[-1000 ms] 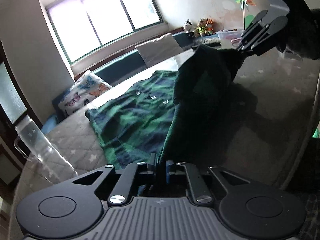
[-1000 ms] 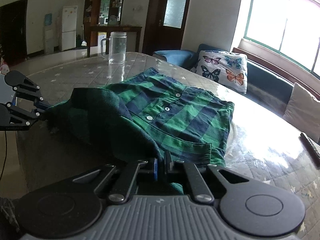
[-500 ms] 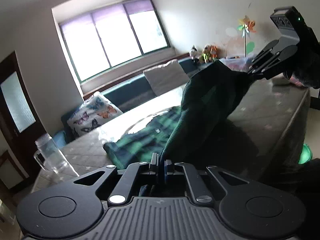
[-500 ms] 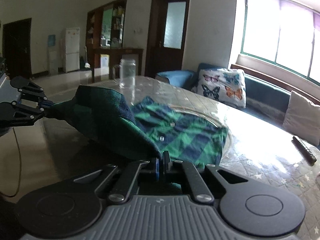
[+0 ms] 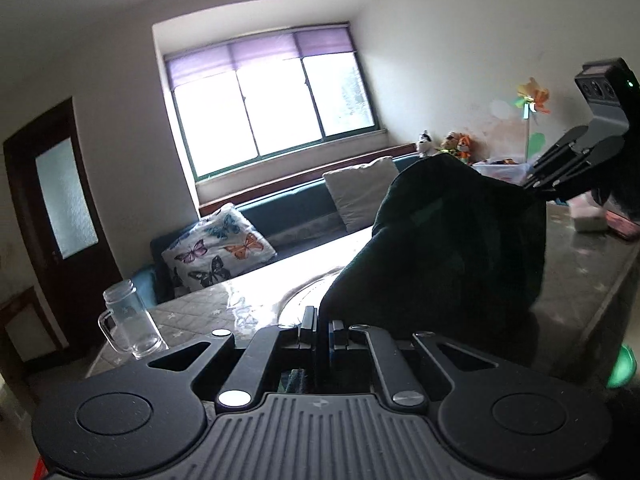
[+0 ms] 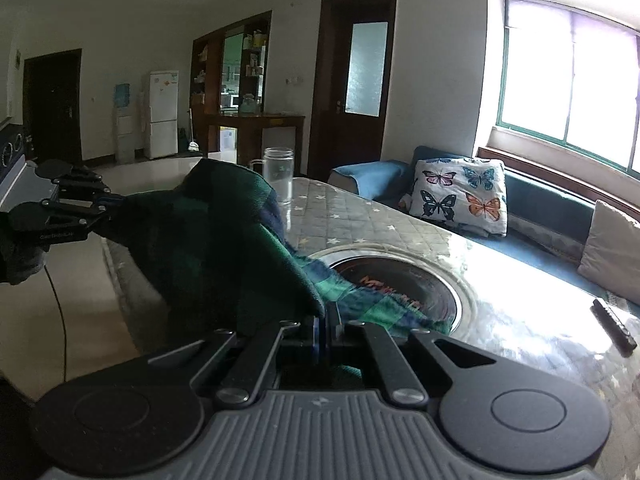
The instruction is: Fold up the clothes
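The green and dark blue checked cloth shirt (image 6: 224, 248) hangs in the air between the two tools, lifted above the grey quilted table with small white stars (image 6: 384, 224). The black left gripper (image 5: 319, 326) is pinched tight on one edge of the shirt, with the cloth squeezed in the thin gap between its fingers. From there the shirt rises up and away like a dark hill to the black right gripper (image 5: 538, 190), which is also pinched tight on another edge, higher up and to the right.

In the right wrist view, the bottom of the shirt trails down onto the table and lies over the near side of the round dark glass plate with a silver ring (image 6: 420, 280) set into the table top.

The clear glass mug with a handle (image 6: 278, 174) stands on the table's far end, behind the shirt. A black remote control (image 6: 614, 326) lies on the table, well apart from the shirt, on the window side.
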A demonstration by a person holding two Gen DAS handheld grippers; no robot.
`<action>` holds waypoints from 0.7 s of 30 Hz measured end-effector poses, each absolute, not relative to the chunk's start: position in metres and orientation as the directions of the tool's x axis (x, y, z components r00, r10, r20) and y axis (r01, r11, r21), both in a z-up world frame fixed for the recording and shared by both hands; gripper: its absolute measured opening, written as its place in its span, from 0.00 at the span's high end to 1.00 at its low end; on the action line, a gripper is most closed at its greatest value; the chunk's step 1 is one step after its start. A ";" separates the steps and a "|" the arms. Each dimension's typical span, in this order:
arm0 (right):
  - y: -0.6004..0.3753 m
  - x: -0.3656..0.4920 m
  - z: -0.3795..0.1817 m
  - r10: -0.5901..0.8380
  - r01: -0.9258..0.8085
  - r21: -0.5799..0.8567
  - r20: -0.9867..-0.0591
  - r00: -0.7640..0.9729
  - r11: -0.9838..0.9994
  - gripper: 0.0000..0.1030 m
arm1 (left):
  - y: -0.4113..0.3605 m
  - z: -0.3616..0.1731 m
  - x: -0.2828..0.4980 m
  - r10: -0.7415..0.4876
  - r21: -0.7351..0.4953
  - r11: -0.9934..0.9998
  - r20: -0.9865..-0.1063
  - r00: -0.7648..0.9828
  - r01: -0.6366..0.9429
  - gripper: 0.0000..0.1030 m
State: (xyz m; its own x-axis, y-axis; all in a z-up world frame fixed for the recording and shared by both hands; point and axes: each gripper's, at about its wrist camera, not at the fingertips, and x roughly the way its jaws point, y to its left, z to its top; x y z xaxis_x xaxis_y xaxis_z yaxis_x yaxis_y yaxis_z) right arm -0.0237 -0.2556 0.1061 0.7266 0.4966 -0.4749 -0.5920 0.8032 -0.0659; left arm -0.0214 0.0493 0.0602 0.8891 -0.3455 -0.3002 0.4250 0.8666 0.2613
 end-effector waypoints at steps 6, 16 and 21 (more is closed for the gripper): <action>-0.246 0.047 0.107 0.469 -0.573 -0.063 -0.506 0.724 0.817 0.98 | 0.051 0.065 0.050 -0.321 0.252 0.876 -0.332 0.887 0.411 0.95; -0.219 0.186 0.050 0.381 -0.514 -0.031 -0.634 0.673 0.857 0.98 | 0.052 0.008 0.197 -0.223 0.218 0.897 -0.529 0.819 0.384 0.94; -0.210 0.227 0.001 0.345 -0.462 0.011 -0.680 0.647 0.887 0.98 | 0.059 -0.025 0.231 -0.191 0.175 0.918 -0.591 0.784 0.356 0.94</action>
State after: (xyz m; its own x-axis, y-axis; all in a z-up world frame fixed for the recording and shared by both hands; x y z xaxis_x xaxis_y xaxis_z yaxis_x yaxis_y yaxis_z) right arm 0.2268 -0.2102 0.0013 0.6468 0.3449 -0.6802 -0.4616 0.8870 0.0109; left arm 0.2314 0.0586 -0.0249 0.7838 -0.1910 -0.5910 0.3557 0.9181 0.1750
